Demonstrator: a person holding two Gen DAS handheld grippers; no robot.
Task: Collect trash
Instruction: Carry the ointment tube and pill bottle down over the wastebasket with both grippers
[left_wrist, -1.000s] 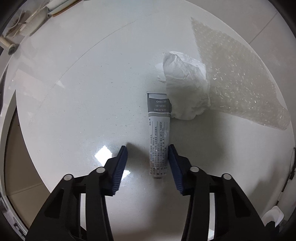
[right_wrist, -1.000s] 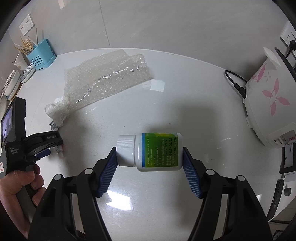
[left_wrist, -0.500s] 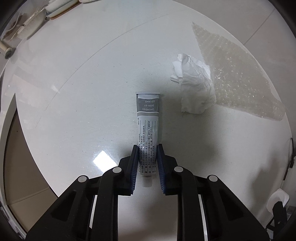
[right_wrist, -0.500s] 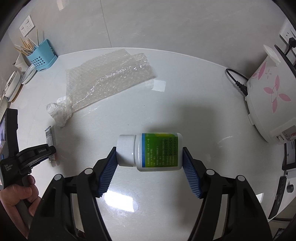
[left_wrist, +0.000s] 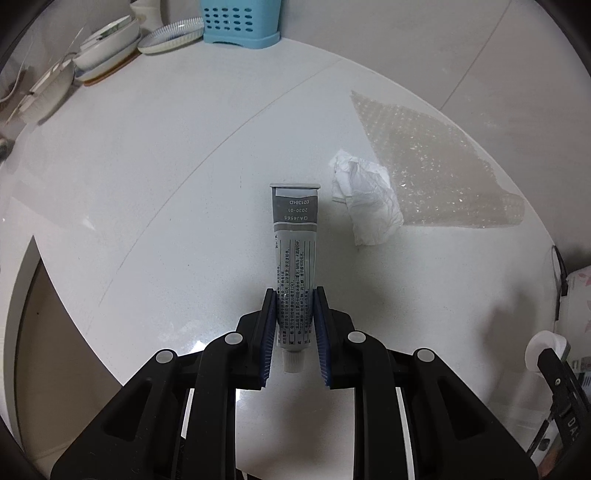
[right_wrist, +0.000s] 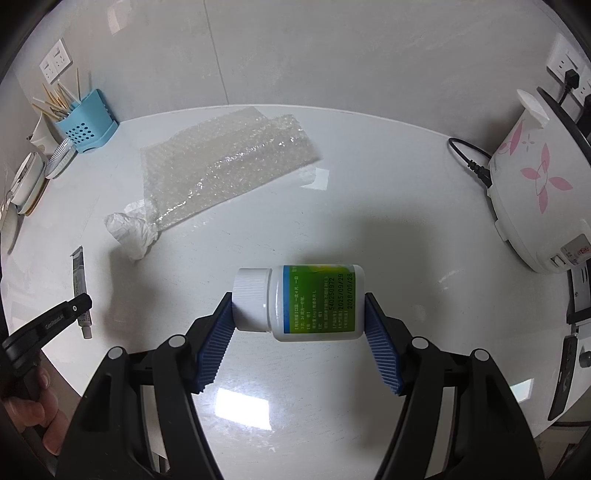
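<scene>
- Trash items sit in both grippers: the left hand-held gripper (left_wrist: 294, 325) has its blue pads pinched on the cap end of a grey ointment tube (left_wrist: 294, 236), its jaws having just closed on it.
- The tube points away from the left wrist camera, crimped end farthest, white cap nearest, between the pads. In the right wrist view the same tube (right_wrist: 79, 280) appears raised over the tabletop (right_wrist: 406, 206) at the left edge, with a person's hand (right_wrist: 35, 413) on the gripper's handle below it.
- The right hand-held gripper (right_wrist: 299, 332) clamps a white pill bottle (right_wrist: 314, 302) lengthwise, one pad on the ribbed cap, the other on the base; the bottle lies sideways with its green label facing the camera, held above the tabletop.
- Just beside the tube's far end, to the right, lies a crumpled white tissue (left_wrist: 365, 199), touching the corner of a sheet of bubble wrap (left_wrist: 436, 166) spread flat on the tabletop.
- At the far left edge stand a light blue utensil holder (right_wrist: 86, 127) with wooden sticks and, next to it, some white dishes (left_wrist: 110, 48).
- At the right edge stands a white rice cooker (right_wrist: 539, 192) with pink flower print, its black cord plugged into a wall socket.
</scene>
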